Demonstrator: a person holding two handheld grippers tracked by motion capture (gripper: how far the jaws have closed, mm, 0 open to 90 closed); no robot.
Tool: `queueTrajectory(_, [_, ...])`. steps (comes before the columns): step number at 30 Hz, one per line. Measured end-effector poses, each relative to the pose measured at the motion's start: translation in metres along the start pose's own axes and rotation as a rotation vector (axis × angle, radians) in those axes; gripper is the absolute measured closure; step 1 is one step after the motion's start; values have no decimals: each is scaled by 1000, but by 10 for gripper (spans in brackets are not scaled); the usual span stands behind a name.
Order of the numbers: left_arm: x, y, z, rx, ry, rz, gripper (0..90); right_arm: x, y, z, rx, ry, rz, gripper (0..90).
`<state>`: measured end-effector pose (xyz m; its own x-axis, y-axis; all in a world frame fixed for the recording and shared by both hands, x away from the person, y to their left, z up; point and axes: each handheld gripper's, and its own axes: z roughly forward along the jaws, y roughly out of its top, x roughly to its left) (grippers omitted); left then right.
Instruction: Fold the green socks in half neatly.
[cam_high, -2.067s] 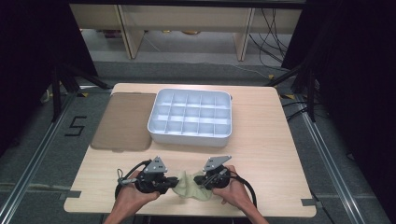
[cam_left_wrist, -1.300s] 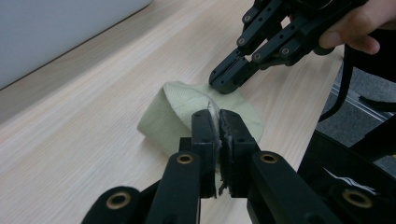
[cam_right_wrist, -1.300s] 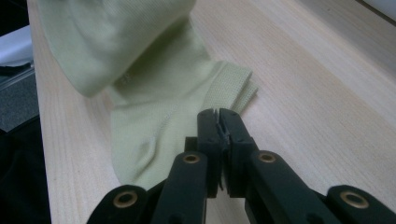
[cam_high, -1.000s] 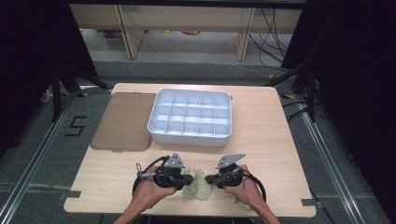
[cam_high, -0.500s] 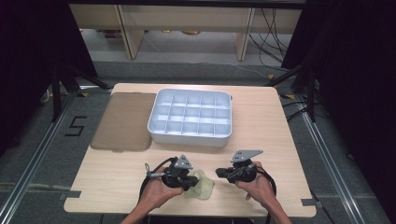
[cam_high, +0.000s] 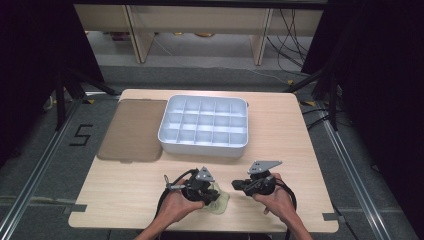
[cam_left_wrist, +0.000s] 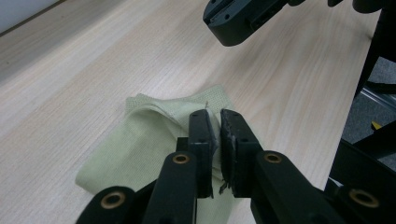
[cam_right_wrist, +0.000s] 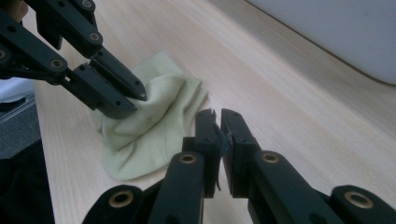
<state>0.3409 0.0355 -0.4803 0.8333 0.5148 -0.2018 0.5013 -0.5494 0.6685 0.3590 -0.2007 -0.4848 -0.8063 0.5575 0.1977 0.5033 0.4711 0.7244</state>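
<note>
The pale green cloth (cam_high: 216, 199) lies bunched in the lower middle of the high view, on the near edge of the desk (cam_high: 280, 130). The left hand-held gripper (cam_high: 209, 196) rests on its top fold; its jaws have just been opening a little, and in the left gripper view a narrow gap shows between them with cloth (cam_left_wrist: 154, 144) beneath, so the pinch looks released, probably to let the fold settle flat. The right hand-held gripper (cam_high: 239, 185) sits closed and empty just to the right, clear of the cloth (cam_right_wrist: 149, 126), likely to leave it undisturbed. The white divided tray (cam_high: 204, 125) and brown mat (cam_high: 131, 129) wait beyond, in the upper middle.
</note>
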Motion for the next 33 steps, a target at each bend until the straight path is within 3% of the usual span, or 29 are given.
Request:
queueTrajectory(1, [0, 1, 0, 1, -2, 6, 801, -1, 0, -1, 2, 3, 0, 859])
queueTrajectory(2, [2, 2, -1, 31, -2, 38, 797, -1, 0, -1, 1, 4, -2, 858])
queueTrajectory(4, [-3, 2, 4, -15, -9, -18, 772, -2, 0, -2, -5, 8, -1, 857])
queueTrajectory(6, [-1, 5, 4, 19, -8, 33, 729, -3, 0, -3, -8, -3, 0, 856])
queueTrajectory(7, [-5, 5, 7, -18, -14, -10, 692, -3, 0, -4, -8, -1, 4, 854])
queueTrajectory(8, [-4, 7, 5, 5, -16, 16, 656, -3, 0, -5, -13, -7, 6, 853])
queueTrajectory(10, [-9, 9, 5, -32, -18, -10, 624, -4, 0, -6, -16, -11, 12, 853])
queueTrajectory(11, [-11, 10, 3, -53, -19, -23, 589, -5, 0, -7, -22, -10, 16, 852])
queueTrajectory(13, [-11, 13, -3, -56, -17, -11, 537, -3, -1, -10, -19, -12, 47, 851])
queueTrajectory(18, [-7, 11, -25, -106, 3, -12, 516, -2, 2, -16, -52, -24, 17, 850])
queueTrajectory(20, [-3, 5, -34, -113, 15, -11, 533, 3, 3, -18, -66, -22, 11, 849])
queueTrajectory(22, [1, -4, -41, -115, 30, -16, 591, 7, 5, -20, -75, -17, -32, 848])
queueTrajectory(25, [9, -17, -47, -97, 56, -2, 703, 17, 8, -20, -69, 6, -24, 847])
queueTrajectory(29, [14, -30, -43, -79, 60, -17, 807, 26, 11, -14, -74, 24, -66, 847])
queueTrajectory(33, [15, -35, -33, -39, 49, -9, 843, 33, 14, -8, -54, 40, -84, 847])
